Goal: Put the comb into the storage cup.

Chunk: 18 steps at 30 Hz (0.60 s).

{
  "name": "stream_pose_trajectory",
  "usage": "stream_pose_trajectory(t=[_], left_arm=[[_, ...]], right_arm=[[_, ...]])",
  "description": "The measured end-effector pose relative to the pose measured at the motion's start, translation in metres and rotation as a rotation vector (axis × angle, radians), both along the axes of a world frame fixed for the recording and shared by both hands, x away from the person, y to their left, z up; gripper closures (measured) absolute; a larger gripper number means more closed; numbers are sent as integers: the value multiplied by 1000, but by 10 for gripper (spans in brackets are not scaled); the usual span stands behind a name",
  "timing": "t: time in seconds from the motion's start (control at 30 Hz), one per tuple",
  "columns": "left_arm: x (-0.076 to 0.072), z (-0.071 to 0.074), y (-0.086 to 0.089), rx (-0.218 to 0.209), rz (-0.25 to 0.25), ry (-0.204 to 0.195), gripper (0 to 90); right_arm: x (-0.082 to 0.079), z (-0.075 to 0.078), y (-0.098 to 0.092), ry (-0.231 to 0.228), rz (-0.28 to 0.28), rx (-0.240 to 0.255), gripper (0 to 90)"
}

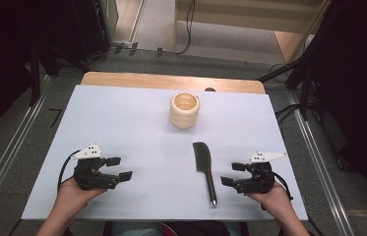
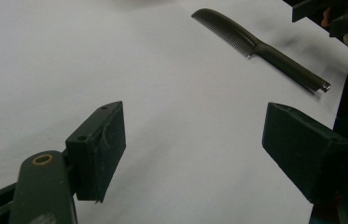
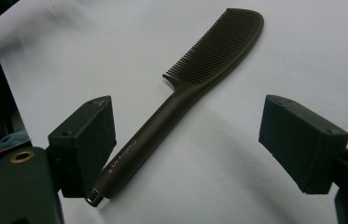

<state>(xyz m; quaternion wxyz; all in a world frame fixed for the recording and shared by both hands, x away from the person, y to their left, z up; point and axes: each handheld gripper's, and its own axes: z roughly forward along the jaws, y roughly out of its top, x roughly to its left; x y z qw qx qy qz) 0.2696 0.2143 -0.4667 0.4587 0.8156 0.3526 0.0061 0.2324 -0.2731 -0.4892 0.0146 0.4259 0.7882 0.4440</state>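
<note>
A dark, long-handled plastic comb (image 1: 204,169) lies flat on the white rectangular surface (image 1: 122,123), in the right half toward the near edge; its toothed head points to the far edge and its metal-tipped handle end points to the near edge, stopping short of it; in the right claw view the comb (image 3: 188,88) runs slantwise across the white sheet, its handle tip close beside one black jaw without being pinched, and pale lettering shows on the handle; in the left claw view the comb (image 2: 255,46) lies farther off, beyond the gap between the jaws

The right claw (image 1: 233,173) rests low near the near right corner of the surface, just beside the comb's handle and apart from it; its jaws stand wide apart with nothing between the pads; the left claw (image 1: 119,167) sits near the near left corner, well apart from the comb, its jaws likewise spread wide and holding nothing; each claw is carried by a hand that comes in over the near edge

A cream, ribbed, round cup (image 1: 184,110) stands upright near the middle of the far edge, well apart from both claws and from the comb; a strip of bare wood shows along the far edge beyond the white sheet
</note>
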Motion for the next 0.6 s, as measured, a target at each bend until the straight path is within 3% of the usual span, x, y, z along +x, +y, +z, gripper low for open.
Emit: stream_pose_trajectory(t=[0.6], left_arm=[[-1,0,-1,-1,-8,5,225]], right_arm=[[0,0,1,-2,7,-4,175]])
